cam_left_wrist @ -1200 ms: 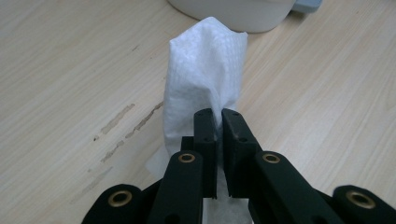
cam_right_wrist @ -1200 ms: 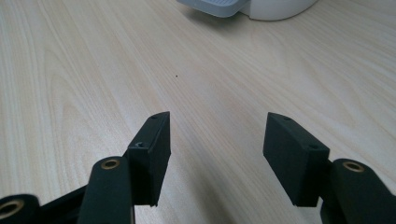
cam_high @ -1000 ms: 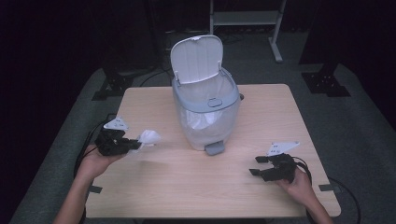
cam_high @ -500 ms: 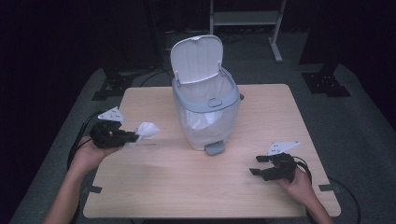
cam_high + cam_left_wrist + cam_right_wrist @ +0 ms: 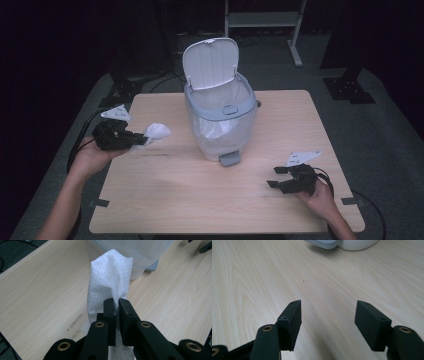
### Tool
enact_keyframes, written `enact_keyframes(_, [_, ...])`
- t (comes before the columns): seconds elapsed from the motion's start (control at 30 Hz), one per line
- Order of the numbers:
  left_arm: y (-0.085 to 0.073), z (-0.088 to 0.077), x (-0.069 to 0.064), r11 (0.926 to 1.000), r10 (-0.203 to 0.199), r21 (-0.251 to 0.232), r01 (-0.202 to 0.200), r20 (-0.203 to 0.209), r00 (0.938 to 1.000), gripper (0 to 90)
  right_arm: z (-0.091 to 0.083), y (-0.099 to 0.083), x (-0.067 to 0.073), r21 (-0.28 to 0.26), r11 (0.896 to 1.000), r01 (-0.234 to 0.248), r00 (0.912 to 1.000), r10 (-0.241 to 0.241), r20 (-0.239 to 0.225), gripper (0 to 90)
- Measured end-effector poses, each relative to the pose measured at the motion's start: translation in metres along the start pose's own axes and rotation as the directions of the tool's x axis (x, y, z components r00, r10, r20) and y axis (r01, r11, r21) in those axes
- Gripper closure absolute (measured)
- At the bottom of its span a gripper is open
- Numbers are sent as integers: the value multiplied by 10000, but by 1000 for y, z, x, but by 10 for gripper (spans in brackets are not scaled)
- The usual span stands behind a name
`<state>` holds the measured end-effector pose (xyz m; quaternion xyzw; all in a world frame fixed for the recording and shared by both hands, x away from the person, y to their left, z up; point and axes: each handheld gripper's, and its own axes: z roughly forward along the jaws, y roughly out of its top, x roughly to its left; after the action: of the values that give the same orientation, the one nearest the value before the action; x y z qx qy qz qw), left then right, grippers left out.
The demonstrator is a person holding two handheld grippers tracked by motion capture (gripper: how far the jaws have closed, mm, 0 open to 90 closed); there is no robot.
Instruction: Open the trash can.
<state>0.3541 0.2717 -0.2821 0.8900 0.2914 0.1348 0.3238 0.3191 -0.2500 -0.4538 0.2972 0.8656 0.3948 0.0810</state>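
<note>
A crumpled white tissue hangs above the table's left side, pinched in my left gripper. In the left gripper view the two black jaws are shut on the tissue, which stands up ahead of them. A pale grey pedal bin lined with a clear bag stands mid-table, its lid raised. The tissue is left of the bin, apart from it. My right gripper rests low at the front right, jaws open with nothing between them; the bin's pedal lies ahead of it.
The wooden table ends close behind both hands. Black stand bases and a metal rack's legs sit on the dark floor beyond the table. Cables trail off the left edge.
My left gripper has risen with the tissue in it and drifted a little left and back. The right gripper has stayed where it was.
</note>
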Motion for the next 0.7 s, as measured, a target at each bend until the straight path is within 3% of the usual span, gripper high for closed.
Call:
enact_keyframes(0.2, [11, -5, 1, 10000, -17, 72, 15, 216, 9998, 836, -3, -1, -1, -107, 9999, -53, 10000, 54, 73, 371])
enact_keyframes(0.7, [41, -21, 6, 9996, 283, 28, -284, 152, 9995, 837, -3, -1, -1, -37, 10000, -63, 9999, 64, 104, 369])
